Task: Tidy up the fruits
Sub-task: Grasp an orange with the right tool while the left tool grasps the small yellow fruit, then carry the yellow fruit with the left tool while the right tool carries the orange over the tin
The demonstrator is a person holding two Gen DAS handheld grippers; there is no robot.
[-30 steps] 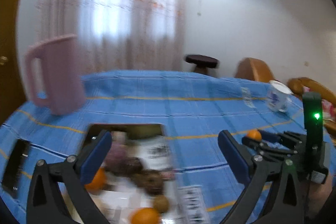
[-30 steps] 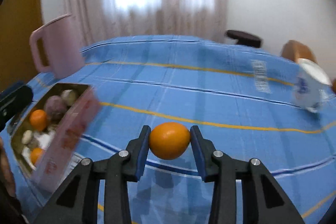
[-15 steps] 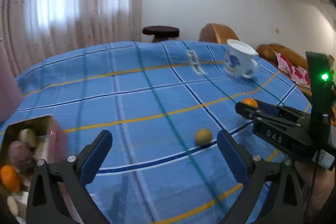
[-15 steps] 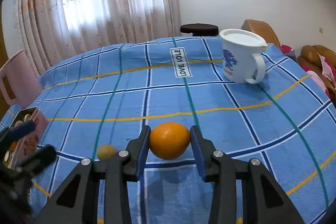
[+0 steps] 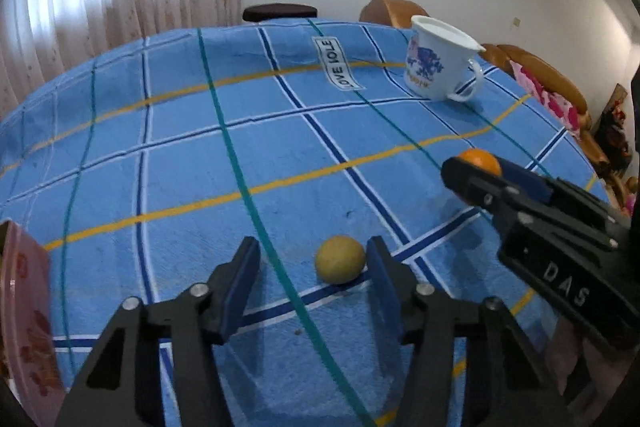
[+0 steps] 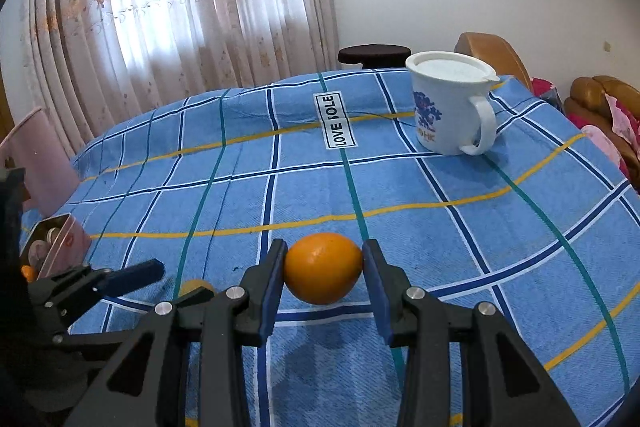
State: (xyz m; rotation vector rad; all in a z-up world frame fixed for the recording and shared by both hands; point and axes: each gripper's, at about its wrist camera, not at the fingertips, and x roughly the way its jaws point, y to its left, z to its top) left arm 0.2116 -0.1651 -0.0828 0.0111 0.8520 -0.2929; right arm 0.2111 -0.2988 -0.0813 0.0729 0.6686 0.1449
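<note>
Left wrist view: my left gripper [image 5: 312,263] points down at the blue checked cloth [image 5: 192,163], and its jaws are closing around a small yellow fruit [image 5: 340,259]. The fruit sits on the cloth between the pads, just beside the right pad; whether that pad touches it I cannot tell. A clear gap separates it from the left pad, so nothing is gripped. At the right edge of this view the right gripper [image 5: 480,171] reaches in, an orange [image 5: 480,159] showing at its tip. A white mug [image 5: 436,65] stands upright at the far right of the cloth. A pink lid [image 5: 24,311] shows at the near left edge.

In the right wrist view my right gripper [image 6: 324,269] is clamped on the orange [image 6: 323,267], both pads pressed to its sides. To the left is an open tin [image 6: 60,239] with fruit inside, a pink jug [image 6: 38,155] beyond it. The left gripper [image 6: 152,277] shows at near left, with the yellow fruit [image 6: 196,287] partly hidden beside it.
</note>
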